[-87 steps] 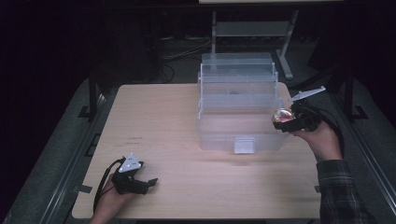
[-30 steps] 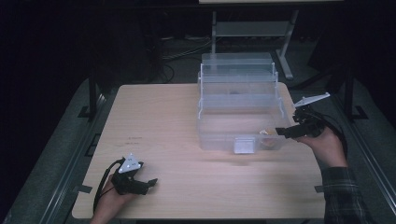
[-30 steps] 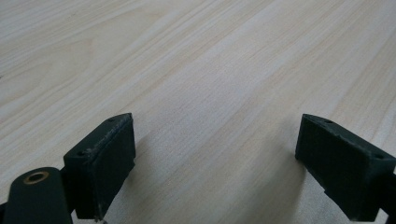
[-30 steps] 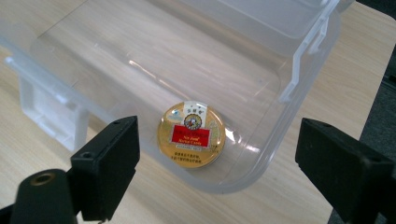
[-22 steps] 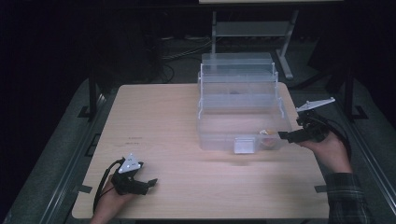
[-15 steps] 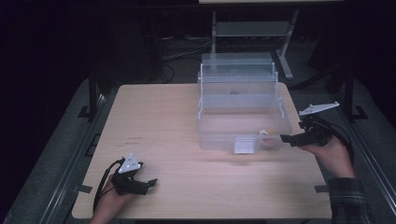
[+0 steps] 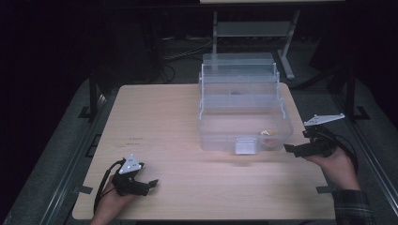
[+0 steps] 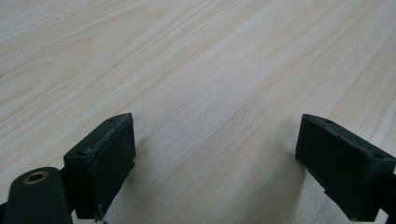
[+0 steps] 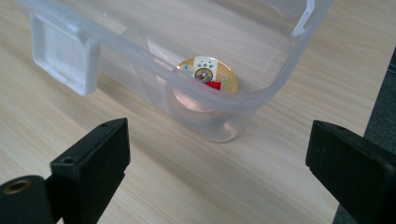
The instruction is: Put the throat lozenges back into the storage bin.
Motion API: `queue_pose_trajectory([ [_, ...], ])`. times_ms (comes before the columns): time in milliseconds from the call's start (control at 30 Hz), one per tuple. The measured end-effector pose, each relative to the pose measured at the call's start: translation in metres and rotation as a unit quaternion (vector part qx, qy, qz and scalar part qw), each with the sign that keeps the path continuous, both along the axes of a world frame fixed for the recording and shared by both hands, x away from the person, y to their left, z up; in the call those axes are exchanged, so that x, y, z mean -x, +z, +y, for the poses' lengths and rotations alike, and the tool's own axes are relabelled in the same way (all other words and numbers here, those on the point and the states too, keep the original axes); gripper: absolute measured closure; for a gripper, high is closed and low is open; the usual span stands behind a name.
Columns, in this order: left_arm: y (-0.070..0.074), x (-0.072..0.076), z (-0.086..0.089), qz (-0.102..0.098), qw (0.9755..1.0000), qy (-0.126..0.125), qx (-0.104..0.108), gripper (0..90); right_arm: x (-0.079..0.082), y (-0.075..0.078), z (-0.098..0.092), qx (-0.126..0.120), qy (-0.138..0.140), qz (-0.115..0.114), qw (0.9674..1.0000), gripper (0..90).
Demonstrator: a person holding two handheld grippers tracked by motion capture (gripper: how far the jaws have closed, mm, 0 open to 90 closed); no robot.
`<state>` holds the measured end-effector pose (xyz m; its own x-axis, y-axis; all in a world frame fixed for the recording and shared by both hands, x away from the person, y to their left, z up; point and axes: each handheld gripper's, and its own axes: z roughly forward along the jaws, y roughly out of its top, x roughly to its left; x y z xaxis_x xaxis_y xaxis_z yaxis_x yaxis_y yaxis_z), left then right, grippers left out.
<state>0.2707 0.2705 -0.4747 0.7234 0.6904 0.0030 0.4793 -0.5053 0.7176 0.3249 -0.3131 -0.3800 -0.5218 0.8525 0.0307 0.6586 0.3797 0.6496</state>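
Light wooden table (image 7: 178, 117), dark room, grey floor (image 7: 70, 154), metal stand (image 7: 253, 30) behind, floor cables (image 7: 180, 47)

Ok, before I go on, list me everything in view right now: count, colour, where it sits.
table: one, light wood, under everything.
clear box: one, see-through plastic with stepped tiers and a white latch on its near wall, on the table's right half.
round item: one, gold with a red and white pattern, inside the box at its near right corner.
metal stand: one, grey, on the dark floor behind the table.
left tool: one, black, jaws apart, low on the table's near left part.
right tool: one, black, jaws apart and holding nothing, just outside the box's near right corner.
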Motion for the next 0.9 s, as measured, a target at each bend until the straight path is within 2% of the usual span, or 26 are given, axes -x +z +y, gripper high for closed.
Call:
queue_pose_trajectory([
  [267, 0.000, 0.000, 0.000, 0.000, 1.0000, 0.000, 0.000, 11.3, 0.007, -0.010, 0.001, 0.002, 0.000, 0.004, 1.0000, 5.3],
  [900, 0.000, 0.000, 0.000, -0.001, 1.0000, 0.000, 0.001, 11.3, 0.023, -0.043, 0.004, -0.010, 0.004, 0.017, 0.9998, 1.2],
])
